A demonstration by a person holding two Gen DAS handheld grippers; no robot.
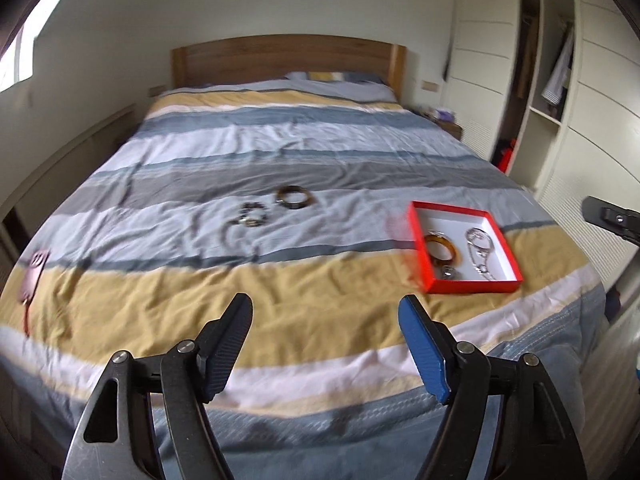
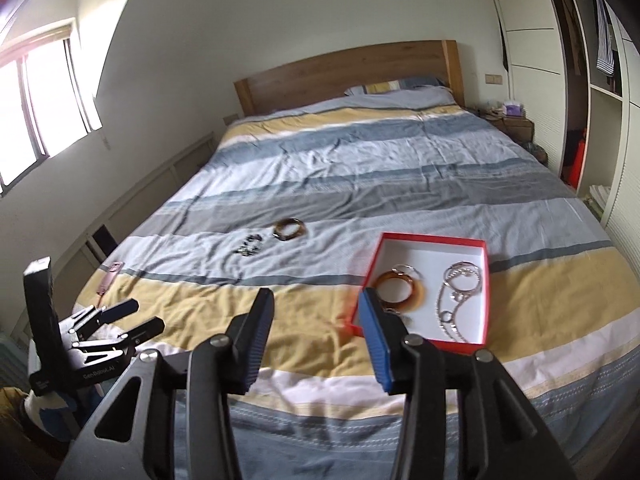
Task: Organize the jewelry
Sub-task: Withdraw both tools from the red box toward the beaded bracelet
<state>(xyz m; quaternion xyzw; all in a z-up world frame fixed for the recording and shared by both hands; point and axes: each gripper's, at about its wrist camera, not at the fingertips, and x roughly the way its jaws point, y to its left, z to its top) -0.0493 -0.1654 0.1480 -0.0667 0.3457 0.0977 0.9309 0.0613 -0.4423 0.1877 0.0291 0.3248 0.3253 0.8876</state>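
Red box point(image 2: 486, 292): shallow, white inside, lying open on the yellow stripe of the bedspread, toward the right side of the bed.
In the box: an amber bangle point(image 2: 400, 290) at the left, a silver chain point(image 2: 456, 300) looped at the right, a small silver piece near the bangle's lower edge, partly hidden.
Loose jewelry: a dark brown bangle point(image 2: 290, 229) and a beaded bracelet point(image 2: 249, 245) just beside it, on the pale stripe, well apart from the box.
Pink item point(image 1: 34, 276): at the bed's left edge.
Left gripper point(image 1: 325, 312): fingers spread, nothing between them, above the foot of the bed.
Right gripper point(image 2: 316, 306): fingers released, empty, beside the box's near corner.
Bed point(image 2: 360, 152): striped cover, wooden headboard point(image 2: 344, 74).
Room: window at left, white wardrobe at right.
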